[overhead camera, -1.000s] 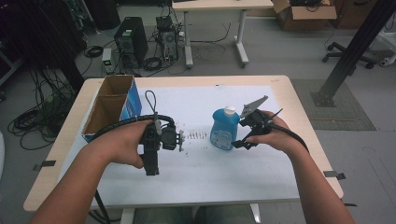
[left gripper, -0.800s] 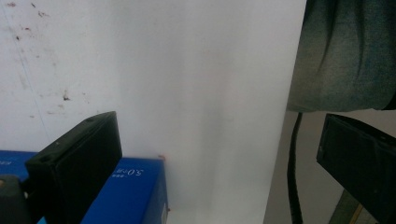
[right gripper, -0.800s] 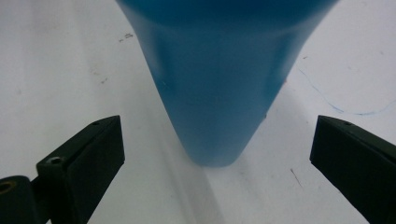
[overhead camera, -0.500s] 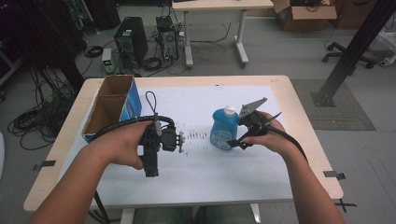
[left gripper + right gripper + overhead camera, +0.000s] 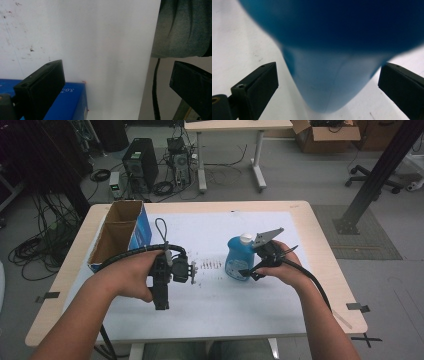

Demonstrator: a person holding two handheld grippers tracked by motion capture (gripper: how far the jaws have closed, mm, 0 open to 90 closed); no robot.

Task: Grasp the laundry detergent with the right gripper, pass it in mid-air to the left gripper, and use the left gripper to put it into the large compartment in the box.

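While spread wide, jaws flank the blue bottle [image 5: 329, 62].

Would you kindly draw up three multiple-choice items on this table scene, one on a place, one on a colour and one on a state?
1. Where does the cardboard box stand?
A. at the table's left edge
B. at the table's right edge
C. on the floor

2. What colour is the cap of the blue bottle?
A. red
B. white
C. black

3. How do the jaws of the right gripper stand?
A. shut tight on the cap
B. shut on nothing
C. open, one at each side of the bottle

Answers: 1 A, the high view shows the box by the left edge; 2 B, the cap shows white from above; 3 C, the right gripper view shows gaps between both jaws and the bottle.
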